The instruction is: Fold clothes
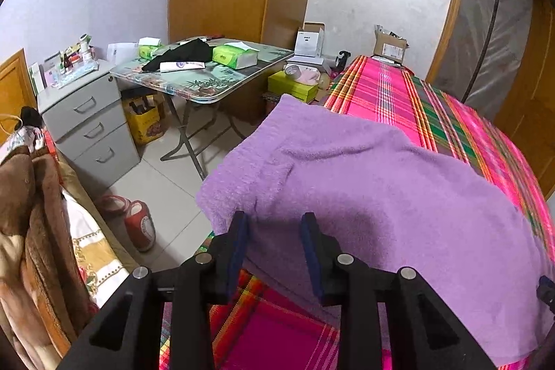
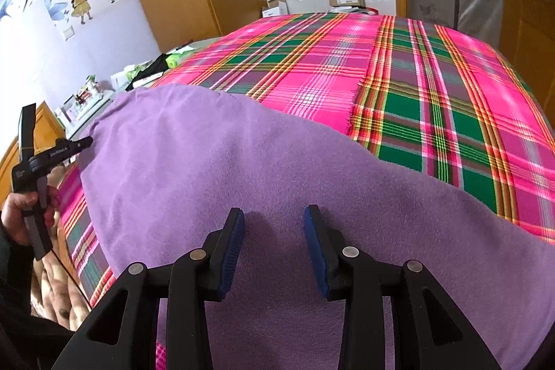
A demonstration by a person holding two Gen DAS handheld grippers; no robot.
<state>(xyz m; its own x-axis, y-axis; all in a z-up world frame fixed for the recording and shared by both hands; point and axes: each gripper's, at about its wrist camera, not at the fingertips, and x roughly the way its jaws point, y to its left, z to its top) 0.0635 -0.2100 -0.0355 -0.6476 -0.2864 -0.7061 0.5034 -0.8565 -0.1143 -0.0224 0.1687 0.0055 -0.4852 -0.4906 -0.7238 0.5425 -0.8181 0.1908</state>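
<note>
Purple fleece garment (image 2: pixel 263 162) lies spread across the near part of my bed (image 2: pixel 433 85), over a plaid cover of hot pink, green and orange lines. Its cloth is a soft lilac with a fuzzy, towel-like nap and no print that I can see. From my right wrist view it reads as one broad, mostly smooth sheet, with shallow ripples and a curving far edge that runs from the left side of the bed down toward the right. From my left wrist view the garment (image 1: pixel 364 182) shows more shape: a folded layer sits on top with a raised seam or fold line near the left, and its left edge hangs at the side of the bed above the tiled floor (image 1: pixel 163 186). My left gripper (image 1: pixel 274 221) hovers at the near-left corner of the cloth, jaws apart, blue pads facing each other with nothing pinched between them. My right gripper (image 2: pixel 274 214) stands over the near middle of the cloth, also with jaws apart and no fold caught between the pads; whether the tips touch the nap I cannot tell. A folding table (image 1: pixel 208 82) stands past the bed's left side.
</note>
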